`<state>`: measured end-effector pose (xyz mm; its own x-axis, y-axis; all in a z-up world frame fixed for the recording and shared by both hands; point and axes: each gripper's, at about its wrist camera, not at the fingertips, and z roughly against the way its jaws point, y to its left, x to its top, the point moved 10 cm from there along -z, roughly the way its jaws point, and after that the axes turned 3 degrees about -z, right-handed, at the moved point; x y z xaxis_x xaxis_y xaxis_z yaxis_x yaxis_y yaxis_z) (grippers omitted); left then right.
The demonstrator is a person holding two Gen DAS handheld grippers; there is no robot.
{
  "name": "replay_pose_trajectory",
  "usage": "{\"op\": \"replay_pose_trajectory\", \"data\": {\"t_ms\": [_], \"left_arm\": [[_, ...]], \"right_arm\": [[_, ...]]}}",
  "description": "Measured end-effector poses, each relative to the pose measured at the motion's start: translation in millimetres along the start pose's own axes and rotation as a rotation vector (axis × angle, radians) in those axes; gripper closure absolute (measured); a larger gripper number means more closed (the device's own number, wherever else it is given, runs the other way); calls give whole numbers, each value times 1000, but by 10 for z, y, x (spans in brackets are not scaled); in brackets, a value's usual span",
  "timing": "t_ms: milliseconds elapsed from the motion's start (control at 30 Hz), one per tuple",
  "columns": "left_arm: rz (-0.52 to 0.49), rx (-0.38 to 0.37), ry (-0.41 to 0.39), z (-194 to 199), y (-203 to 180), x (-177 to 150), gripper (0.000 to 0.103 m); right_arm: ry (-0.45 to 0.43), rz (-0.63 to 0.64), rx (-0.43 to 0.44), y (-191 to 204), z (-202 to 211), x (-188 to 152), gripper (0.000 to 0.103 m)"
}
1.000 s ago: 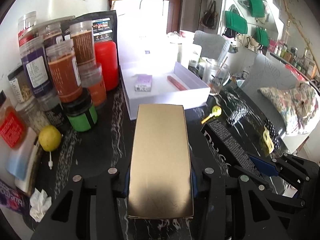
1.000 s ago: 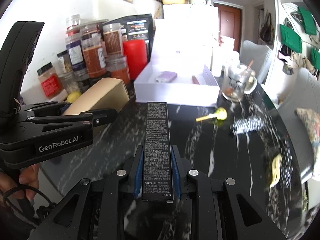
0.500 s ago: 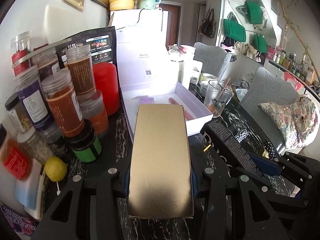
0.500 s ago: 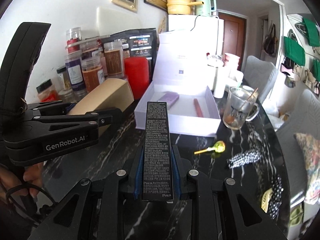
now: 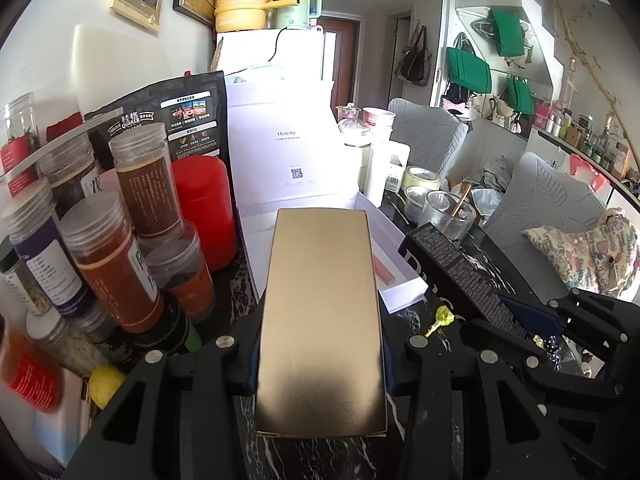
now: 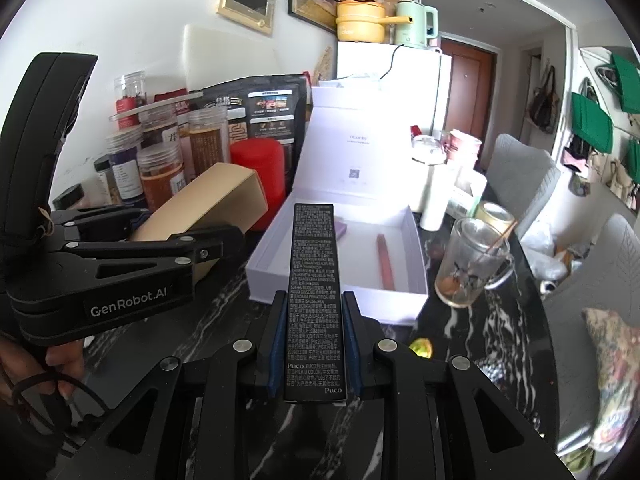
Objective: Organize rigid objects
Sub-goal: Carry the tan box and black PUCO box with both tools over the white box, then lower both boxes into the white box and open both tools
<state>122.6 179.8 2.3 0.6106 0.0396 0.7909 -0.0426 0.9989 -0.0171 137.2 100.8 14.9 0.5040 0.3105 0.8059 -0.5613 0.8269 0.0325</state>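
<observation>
The left gripper (image 5: 320, 360) is clamped on the sides of a gold box (image 5: 322, 320), and the right gripper (image 6: 314, 344) is pinched narrow on a slim black carton (image 6: 314, 296); each box juts forward out of its jaws. Since a second ago both loads have risen off the dark marble table (image 6: 500, 340) and travelled toward the far side: the white tray (image 6: 404, 304), which sat well ahead, now lies right under the gold box's far end in the left view and just beyond the black carton's tip in the right view. I judge the carry phase to be nearly done and the placing about to start.

Inside the tray a small purple item (image 6: 340, 229) lies at the far left and a reddish stick (image 6: 385, 260) along the right; the floor between them looks free. The tray's near wall must be cleared before either box lowers. Its upright white lid (image 6: 352, 152) closes off the far side. To the left, the red canister (image 5: 202, 208) and the stacked jars (image 5: 144, 196) stand close to the tray's left wall, so the gold box has little sideways room there. To the right, a glass mug (image 6: 468, 264) stands just beside the tray. The yellow lollipop (image 5: 440, 316) lies on the table near the tray's near right corner.
</observation>
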Motion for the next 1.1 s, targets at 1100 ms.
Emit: {"op": "replay_pose_trajectory", "data": {"t_ms": [1100], "left_arm": [[25, -30, 41, -1213, 238, 760, 60]], "right_arm": [[38, -41, -64, -753, -1126, 663, 78]]}}
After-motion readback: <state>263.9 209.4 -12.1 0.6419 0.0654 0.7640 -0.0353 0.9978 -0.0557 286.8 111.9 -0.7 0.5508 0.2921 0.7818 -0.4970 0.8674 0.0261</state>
